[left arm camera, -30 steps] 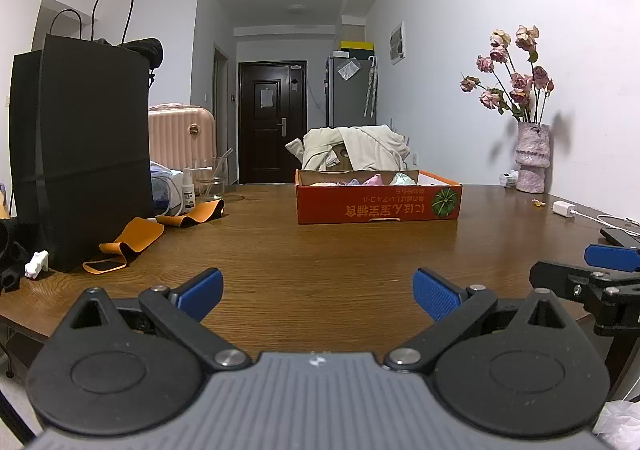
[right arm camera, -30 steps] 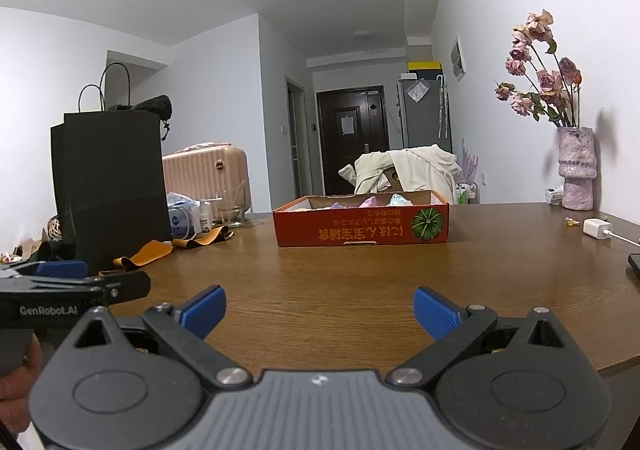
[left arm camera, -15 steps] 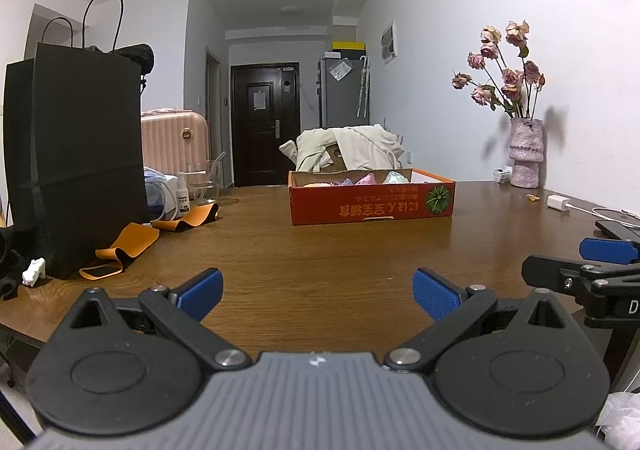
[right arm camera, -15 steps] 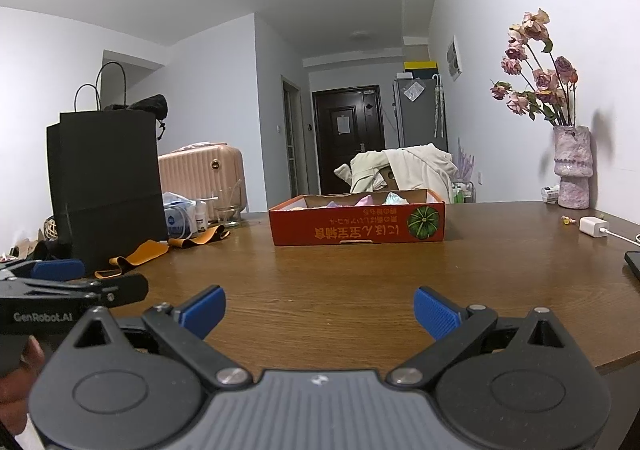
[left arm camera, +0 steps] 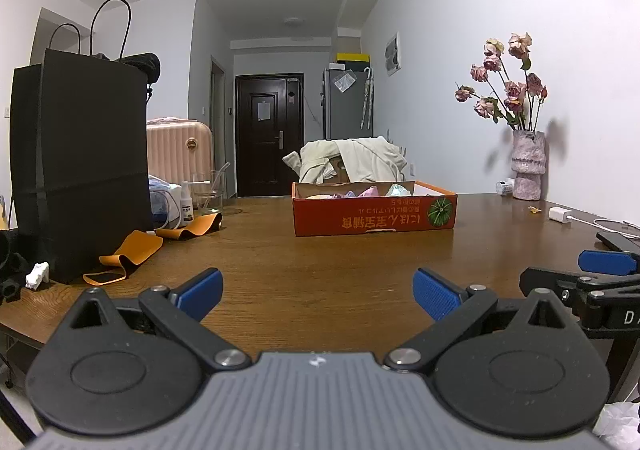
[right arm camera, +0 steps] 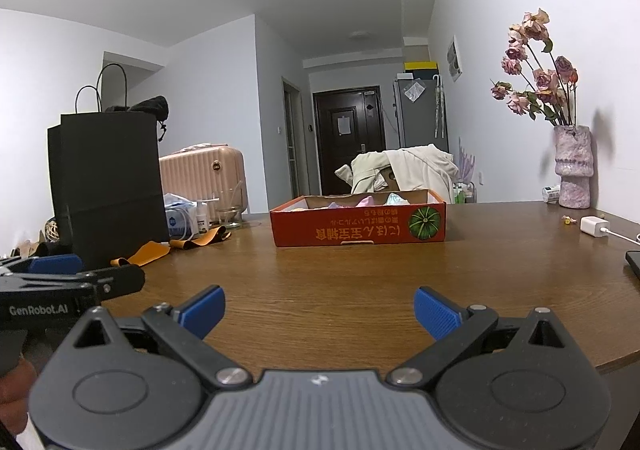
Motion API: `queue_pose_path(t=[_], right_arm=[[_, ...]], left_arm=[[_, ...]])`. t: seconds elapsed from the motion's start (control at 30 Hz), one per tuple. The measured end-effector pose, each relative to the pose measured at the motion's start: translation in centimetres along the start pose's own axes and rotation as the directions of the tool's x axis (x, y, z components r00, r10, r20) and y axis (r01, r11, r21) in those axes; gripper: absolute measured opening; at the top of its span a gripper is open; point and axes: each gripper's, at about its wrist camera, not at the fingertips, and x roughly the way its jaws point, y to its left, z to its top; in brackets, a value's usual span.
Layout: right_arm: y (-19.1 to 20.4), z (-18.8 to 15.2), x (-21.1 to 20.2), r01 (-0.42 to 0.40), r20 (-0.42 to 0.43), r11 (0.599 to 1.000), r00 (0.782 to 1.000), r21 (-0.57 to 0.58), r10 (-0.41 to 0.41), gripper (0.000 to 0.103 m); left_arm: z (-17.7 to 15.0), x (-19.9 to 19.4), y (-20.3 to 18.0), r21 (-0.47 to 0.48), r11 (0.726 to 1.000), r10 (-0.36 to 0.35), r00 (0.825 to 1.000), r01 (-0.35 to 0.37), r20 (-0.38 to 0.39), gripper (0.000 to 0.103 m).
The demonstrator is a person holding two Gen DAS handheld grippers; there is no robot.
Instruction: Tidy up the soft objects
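Left wrist view is showing both grippers, left gripper (left arm camera: 316, 292) and right gripper (right arm camera: 318, 310), spread wide and holding nothing; pastel soft objects (left arm camera: 374, 190) in the orange box (left arm camera: 374, 219) are probably light, squashy, best pinched gently mid-body.

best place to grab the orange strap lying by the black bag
Grip the raised fold of the flat orange elastic strap beside the tall black paper bag, coming from above on its open right side; the hump stands off the wooden table, so fingers can pinch it.

Left tongs (left arm camera: 318, 292) agape above wooden table (left arm camera: 320, 258), orange box (left arm camera: 374, 215) well beyond.
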Motion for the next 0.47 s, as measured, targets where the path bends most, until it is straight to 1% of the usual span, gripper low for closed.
queue_pose_path(t=[0.47], right_arm=[[0.05,-0.02,-0.06,0.000,-0.002,1.000,1.000,-0.001,0.000,0.102]], left_arm=[[-0.08,-0.06,0.10,-0.005,1.000,0.008,1.000,-0.008,0.006,0.103]])
